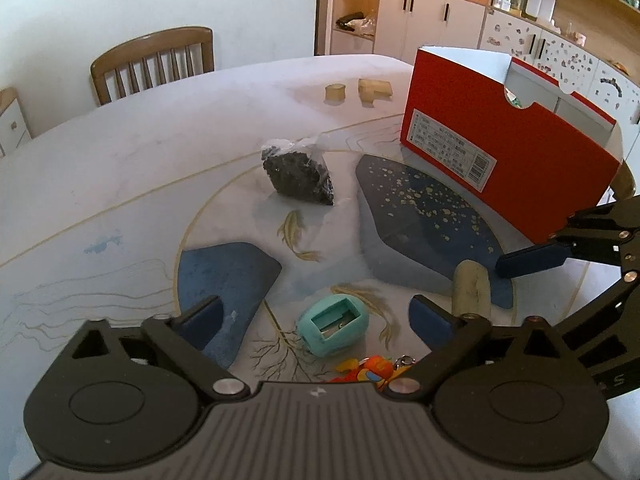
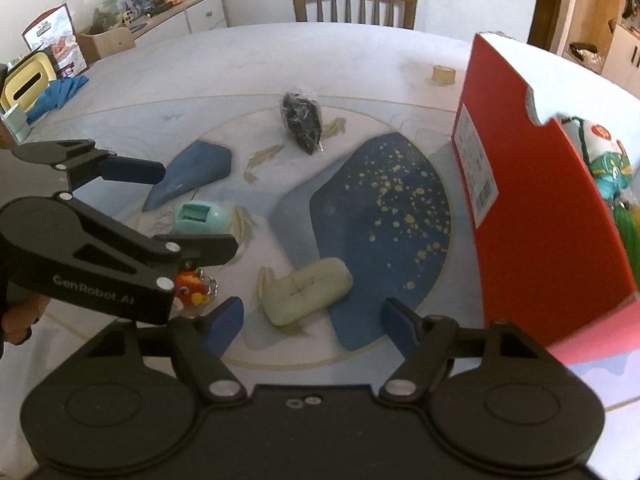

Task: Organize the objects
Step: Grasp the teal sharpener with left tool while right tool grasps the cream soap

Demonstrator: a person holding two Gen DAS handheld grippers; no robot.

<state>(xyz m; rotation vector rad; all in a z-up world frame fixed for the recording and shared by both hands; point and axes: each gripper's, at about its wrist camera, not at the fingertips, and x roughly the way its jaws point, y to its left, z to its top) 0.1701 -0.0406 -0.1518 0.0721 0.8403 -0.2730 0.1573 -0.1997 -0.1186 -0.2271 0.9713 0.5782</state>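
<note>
Both grippers hovered over the painted desk point(image 1: 140, 152) with jaws spread and nothing between their pads. Straddled by the left gripper point(image 1: 316, 316) was a teal pencil sharpener point(image 1: 332, 330), egg-shaped, its rectangular slot turned up and a metal blade visible inside; the blue pads stood well clear of it on either side. Below the right gripper point(image 2: 312, 320) lay a pale beige eraser-like block point(image 2: 306, 290), rounded and scuffed with dark scratches, resting on the edge of the dark blue, gold-speckled patch of the desk's pattern.

At 12 o'clock from the sharpener sat a clear bag of black granules point(image 1: 298, 174). A red shoebox point(image 1: 508, 160), open-topped with a white barcode label on its end, stood at 2 o'clock. An orange toy keychain point(image 2: 192, 290) lay at 6 o'clock from the sharpener.

Only the right wrist view looked into the box, where a green-tasselled ornament point(image 2: 612, 176) rested, and took in a blue cloth point(image 2: 60, 94) at the desk's far left. Only the left wrist view showed two small tan blocks point(image 1: 358, 90) at the desk's far side.
</note>
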